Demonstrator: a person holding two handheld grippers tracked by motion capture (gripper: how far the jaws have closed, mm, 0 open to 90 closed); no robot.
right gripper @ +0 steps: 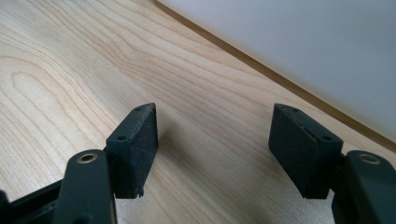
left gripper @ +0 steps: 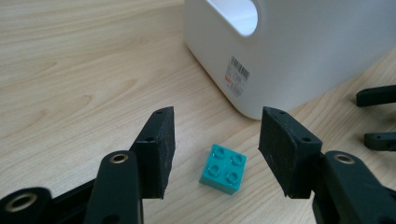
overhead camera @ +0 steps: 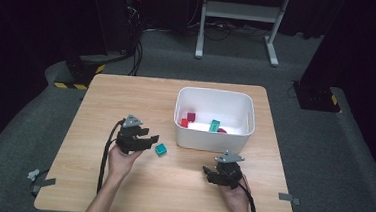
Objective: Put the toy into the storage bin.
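On the table (overhead camera: pixel 126 96), just before the white bin (overhead camera: pixel 213 138): one teal brick (left gripper: pixel 223 168), studs up, loose between the spread jaws of the left gripper (left gripper: pixel 215 149), not yet gripped. Binned already: several red and teal bricks (overhead camera: pixel 191 117). Right gripper (right gripper: pixel 215 149): wide, empty. Path unobstructed.
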